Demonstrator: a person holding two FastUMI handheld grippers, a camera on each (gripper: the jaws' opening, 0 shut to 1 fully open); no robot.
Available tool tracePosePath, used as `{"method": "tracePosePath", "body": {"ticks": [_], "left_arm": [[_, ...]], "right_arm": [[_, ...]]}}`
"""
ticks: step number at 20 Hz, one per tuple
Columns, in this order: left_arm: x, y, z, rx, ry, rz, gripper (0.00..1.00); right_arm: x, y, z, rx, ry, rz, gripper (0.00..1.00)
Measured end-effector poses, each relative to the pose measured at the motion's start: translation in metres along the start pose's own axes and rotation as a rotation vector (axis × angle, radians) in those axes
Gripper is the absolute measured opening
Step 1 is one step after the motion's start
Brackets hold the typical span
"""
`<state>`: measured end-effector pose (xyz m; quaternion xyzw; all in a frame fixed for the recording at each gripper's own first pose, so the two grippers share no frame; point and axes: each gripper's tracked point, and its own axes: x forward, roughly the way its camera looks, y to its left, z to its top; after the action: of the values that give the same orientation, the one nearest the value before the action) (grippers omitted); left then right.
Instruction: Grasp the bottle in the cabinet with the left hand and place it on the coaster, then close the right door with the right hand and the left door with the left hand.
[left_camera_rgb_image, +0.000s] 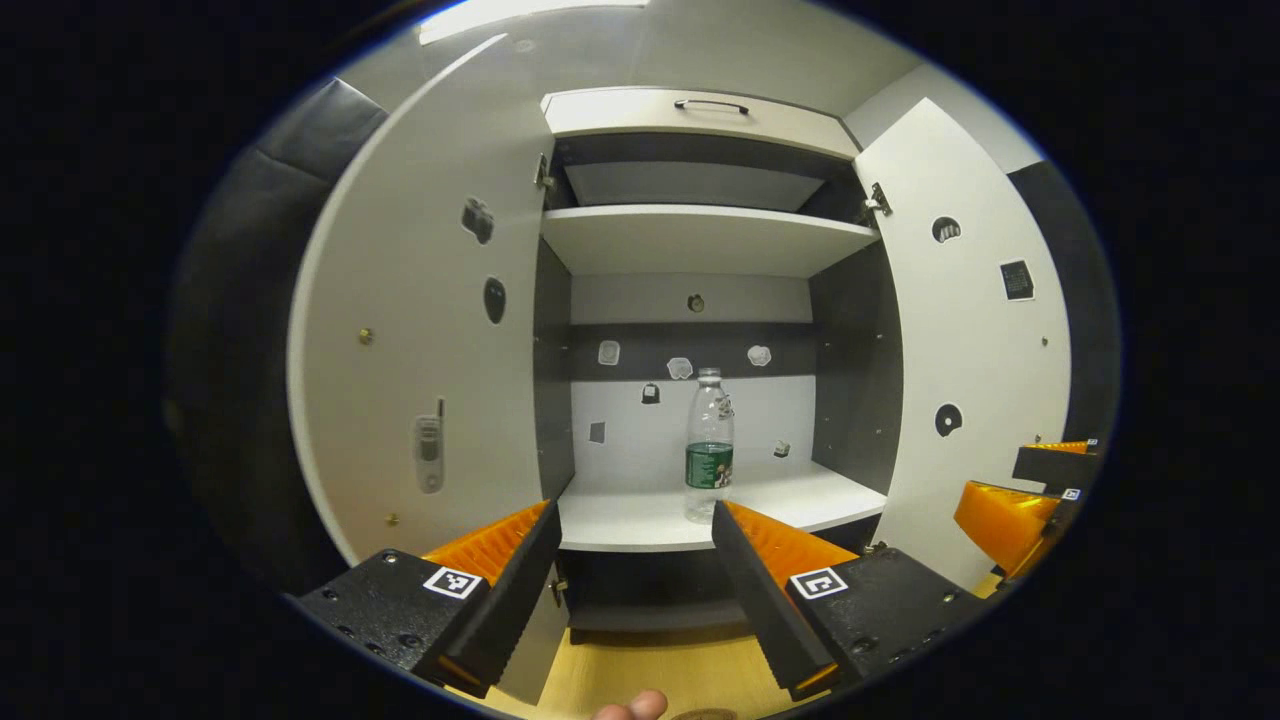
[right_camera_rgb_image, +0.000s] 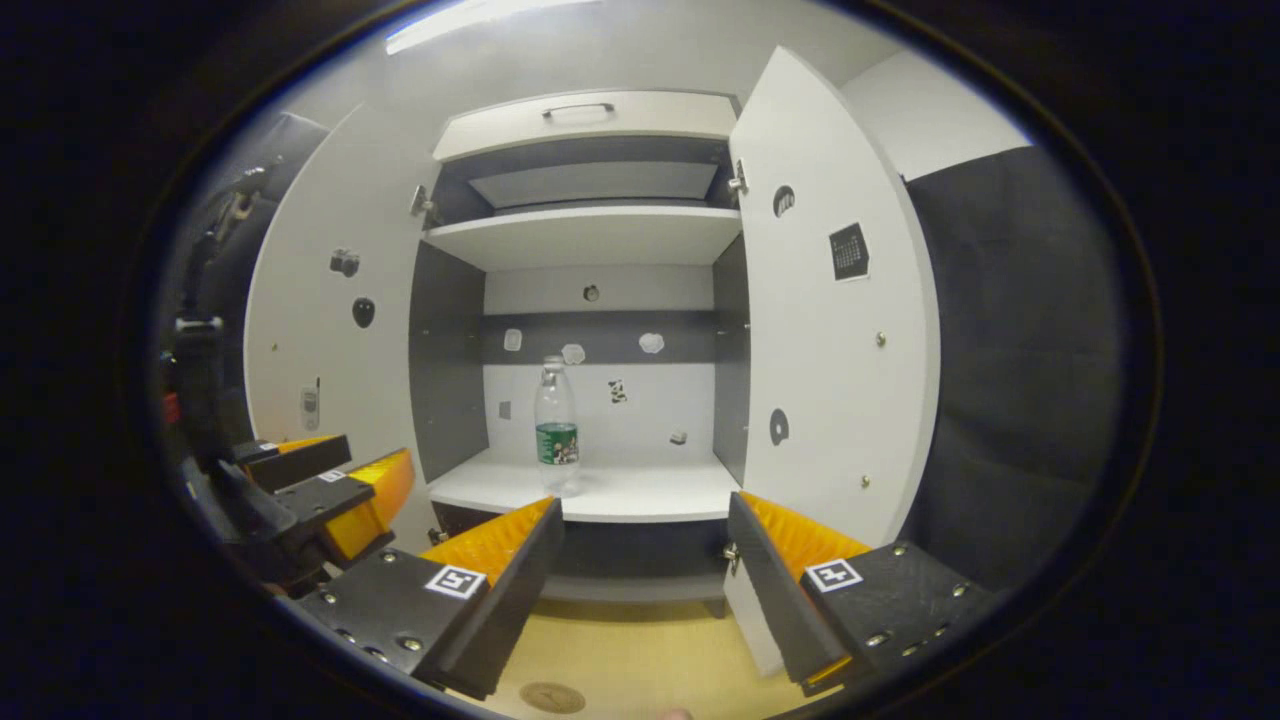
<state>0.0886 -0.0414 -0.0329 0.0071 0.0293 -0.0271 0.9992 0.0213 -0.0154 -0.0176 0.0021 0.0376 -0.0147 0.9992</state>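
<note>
The bottle (left_camera_rgb_image: 709, 445) stands upright on the lower shelf (left_camera_rgb_image: 640, 520) of the cabinet (left_camera_rgb_image: 690, 115), both doors swung wide to leave it reachable. The left gripper (left_camera_rgb_image: 632, 555) faces the bottle from outside the cabinet, fingers spread and empty, apparently lined up for the grasp. The right gripper (right_camera_rgb_image: 645, 550), also spread and empty, waits in front of the cabinet near the right door (right_camera_rgb_image: 830, 330); the coaster (right_camera_rgb_image: 552, 697) seemingly lies on the table below the cabinet.

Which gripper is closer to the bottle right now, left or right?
Left, by a little, as far as I can judge. The left gripper faces the bottle almost head-on, jaws open. The right gripper, also open, sits off toward the right door, bottle left of center.
</note>
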Motion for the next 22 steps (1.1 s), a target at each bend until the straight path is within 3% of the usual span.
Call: {"method": "tracePosePath", "body": {"ticks": [14, 16, 22], "left_arm": [[0.153, -0.058, -0.012, 0.021, 0.002, -0.091, 0.96], [0.171, -0.061, -0.014, 0.019, 0.007, -0.092, 0.99], [0.221, -0.074, -0.020, 0.003, 0.031, -0.103, 0.96]], "right_arm": [[0.018, -0.027, -0.020, -0.037, 0.070, -0.065, 1.00], [0.019, -0.032, -0.024, -0.038, 0.085, -0.076, 1.00], [0.021, -0.040, -0.037, -0.039, 0.134, -0.098, 1.00]]}}
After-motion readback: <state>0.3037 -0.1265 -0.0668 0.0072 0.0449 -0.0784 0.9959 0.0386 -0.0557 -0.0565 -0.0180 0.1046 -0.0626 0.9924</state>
